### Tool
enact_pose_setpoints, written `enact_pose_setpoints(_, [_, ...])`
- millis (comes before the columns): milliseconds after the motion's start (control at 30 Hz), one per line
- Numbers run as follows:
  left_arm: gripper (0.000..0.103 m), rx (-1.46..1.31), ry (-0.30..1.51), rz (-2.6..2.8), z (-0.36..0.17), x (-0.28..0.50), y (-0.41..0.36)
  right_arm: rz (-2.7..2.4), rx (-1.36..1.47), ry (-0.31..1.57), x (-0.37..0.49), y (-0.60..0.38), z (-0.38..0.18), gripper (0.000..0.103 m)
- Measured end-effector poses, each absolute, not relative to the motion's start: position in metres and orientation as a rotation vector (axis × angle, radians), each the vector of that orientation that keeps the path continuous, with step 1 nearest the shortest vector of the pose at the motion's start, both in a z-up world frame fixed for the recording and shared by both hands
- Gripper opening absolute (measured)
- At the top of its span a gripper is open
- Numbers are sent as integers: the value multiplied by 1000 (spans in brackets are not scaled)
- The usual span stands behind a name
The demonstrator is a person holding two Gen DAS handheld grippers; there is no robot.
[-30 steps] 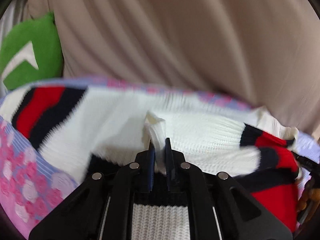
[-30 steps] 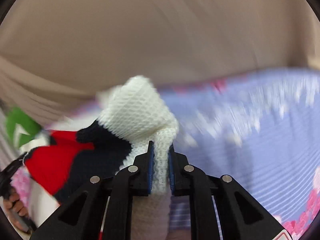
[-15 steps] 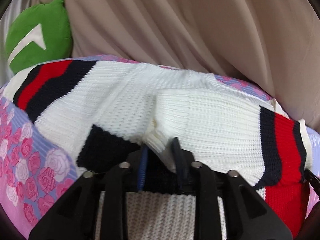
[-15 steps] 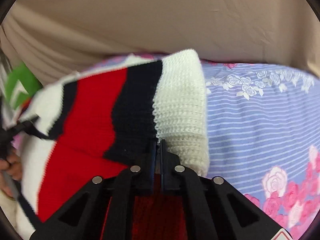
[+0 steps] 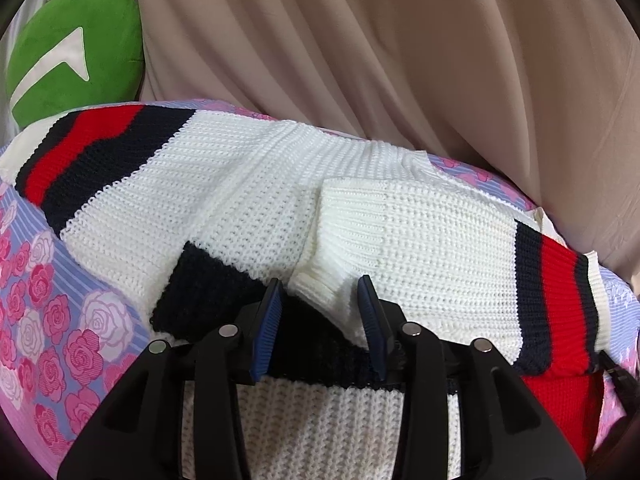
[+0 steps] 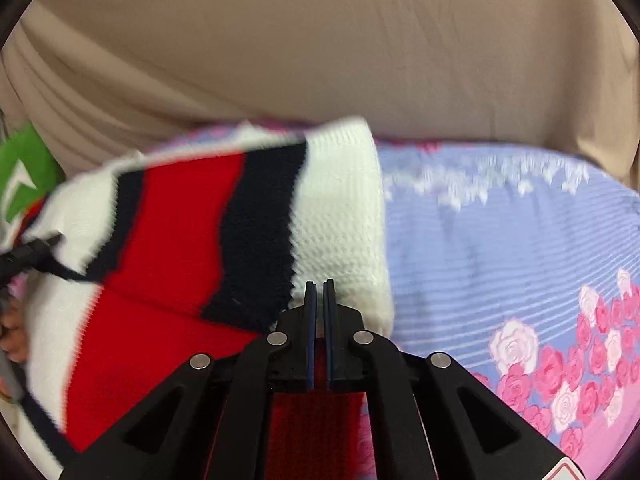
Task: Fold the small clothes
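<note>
On the rose-printed lilac bedsheet (image 5: pixel 60 320) lies the white cable-knit sweater with red and navy stripes (image 5: pixel 248 184), sleeve folded inward so the left gripper (image 5: pixel 320 312) is opening off its cuff, while the right gripper (image 6: pixel 319 292) stays pinched shut, empty as far as visible.

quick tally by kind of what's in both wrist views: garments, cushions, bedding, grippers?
Knitted sweater: 1
Green cushion: 1
Floral bedsheet: 1
Beige drape: 1
Grippers: 2, left gripper opening around the white cuff, pads off it, right gripper shut
Total: 6
</note>
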State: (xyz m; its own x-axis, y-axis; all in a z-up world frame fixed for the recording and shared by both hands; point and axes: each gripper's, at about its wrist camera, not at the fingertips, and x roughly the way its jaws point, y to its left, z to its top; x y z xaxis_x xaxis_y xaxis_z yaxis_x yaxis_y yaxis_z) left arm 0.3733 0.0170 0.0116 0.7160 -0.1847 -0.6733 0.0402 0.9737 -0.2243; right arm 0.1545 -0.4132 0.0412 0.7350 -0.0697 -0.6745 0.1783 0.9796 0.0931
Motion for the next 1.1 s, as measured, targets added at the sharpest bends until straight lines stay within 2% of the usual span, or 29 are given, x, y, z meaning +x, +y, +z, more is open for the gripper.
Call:
enact_pose_setpoints(33, [45, -210, 765, -133, 12, 371, 20, -135, 167, 730, 152, -417, 44, 0])
enact_pose_setpoints(100, [59, -236, 760, -135, 14, 367, 26, -137, 156, 719, 159, -408, 40, 0])
enact_pose_setpoints(267, [67, -293, 710, -98, 31, 345, 63, -113, 193, 703, 157, -412, 38, 0])
enact_pose_setpoints(300, [77, -326, 706, -100, 36, 340, 79, -106, 208, 700, 155, -413, 37, 0])
enact_pose_setpoints(367, [90, -369, 694, -44, 44, 336, 112, -102, 215, 699, 156, -414, 38, 0])
enact_pose_setpoints(533, [90, -410, 676, 197, 54, 354, 217, -109, 199, 699, 150, -417, 40, 0])
enact_pose_setpoints(733, [88, -689, 762, 327, 21, 398, 339, -118, 189, 704, 152, -415, 40, 0])
enact_pose_setpoints(833, [83, -652, 759, 359, 15, 413, 352, -117, 190, 704, 151, -415, 41, 0])
enact_pose_setpoints(867, [70, -624, 763, 361, 15, 417, 351, -118, 189, 704, 150, -414, 41, 0])
enact_pose_setpoints(900, [52, -605, 770, 338, 15, 423, 346, -117, 189, 705, 150, -414, 41, 0])
enact_pose_setpoints(933, [45, -571, 780, 326, 17, 430, 338, -118, 188, 705, 150, -413, 41, 0])
enact_pose_setpoints(1000, [9, -491, 775, 321, 30, 440, 318, -118, 189, 704, 150, -413, 41, 0])
enact_pose_setpoints(1100, [8, -366, 658, 310, 75, 434, 273, -119, 188, 704, 151, -412, 41, 0])
